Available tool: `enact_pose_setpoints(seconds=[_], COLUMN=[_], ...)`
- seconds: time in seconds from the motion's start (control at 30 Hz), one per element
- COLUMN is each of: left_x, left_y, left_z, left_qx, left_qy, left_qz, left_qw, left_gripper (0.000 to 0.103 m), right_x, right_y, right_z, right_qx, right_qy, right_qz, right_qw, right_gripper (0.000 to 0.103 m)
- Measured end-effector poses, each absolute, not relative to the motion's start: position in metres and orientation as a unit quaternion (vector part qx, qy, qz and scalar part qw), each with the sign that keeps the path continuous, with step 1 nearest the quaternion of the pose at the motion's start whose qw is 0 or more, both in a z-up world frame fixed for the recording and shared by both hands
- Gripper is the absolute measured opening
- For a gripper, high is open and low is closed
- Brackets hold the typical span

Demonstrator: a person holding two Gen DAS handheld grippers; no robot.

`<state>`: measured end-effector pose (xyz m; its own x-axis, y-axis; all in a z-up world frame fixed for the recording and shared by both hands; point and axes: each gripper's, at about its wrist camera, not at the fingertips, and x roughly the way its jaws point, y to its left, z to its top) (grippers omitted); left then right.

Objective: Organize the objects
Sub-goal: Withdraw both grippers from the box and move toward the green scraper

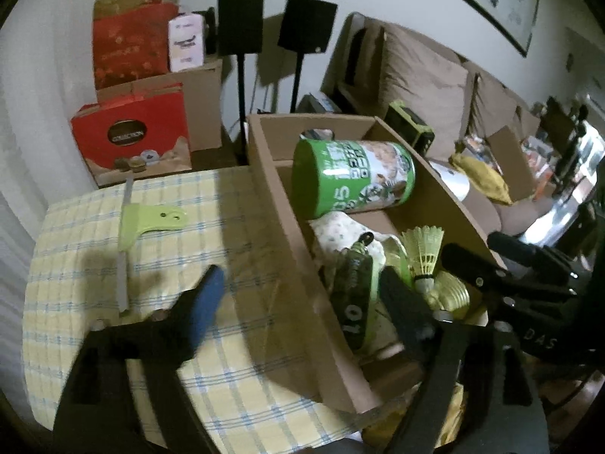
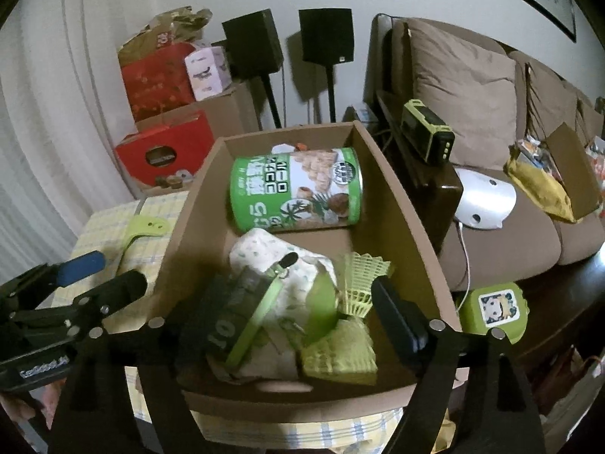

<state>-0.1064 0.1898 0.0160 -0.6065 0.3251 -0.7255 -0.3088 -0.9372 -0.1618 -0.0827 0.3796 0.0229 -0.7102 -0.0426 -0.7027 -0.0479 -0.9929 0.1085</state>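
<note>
Both hand-held grippers, left [image 1: 302,291] and right [image 2: 287,302], hang wide and empty at the cardboard box [image 2: 397,204] on the bench [image 1: 94,227], likely after dropping items among one green can [image 2: 297,189] and two shuttlecocks [image 2: 359,283], while one green scraper [image 1: 130,234] waits outside.

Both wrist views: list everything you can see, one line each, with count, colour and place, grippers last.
cardboard box: one, brown, on the table
snack can: one, green, lying on its side at the box's far end
shuttlecocks: two or more, yellow-green, in the box's near right part
patterned pouch: one, cream, mid-box
tablecloth: one, yellow check, covering the table
squeegee: one, lime green, on the cloth left of the box
speakers: two, black, by the wall
sofa: one, brown, right
left gripper: jaws open, empty
right gripper: jaws open, empty
</note>
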Motion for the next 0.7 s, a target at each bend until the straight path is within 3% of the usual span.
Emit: enact_pose_setpoints(seconds=[0.17,0.7], left_x=[-0.106,-0.098], left_y=[0.174,0.125], left_z=[0.019,0.031], left_qx=[-0.402,-0.382], left_qy=[-0.016,-0.004], left_qz=[0.9,0.916], left_qw=[0.167,0.121], left_gripper=[0.091,0.103], right_x=[-0.081,-0.08], right_y=[0.373,0.323], right_z=[0.025,0.039], right_qx=[-0.379,-0.363], right_qy=[0.06,0.022], right_qz=[0.924,0.931], right_qw=[-0.001,-0.018], right_gripper=[0.102,0.102])
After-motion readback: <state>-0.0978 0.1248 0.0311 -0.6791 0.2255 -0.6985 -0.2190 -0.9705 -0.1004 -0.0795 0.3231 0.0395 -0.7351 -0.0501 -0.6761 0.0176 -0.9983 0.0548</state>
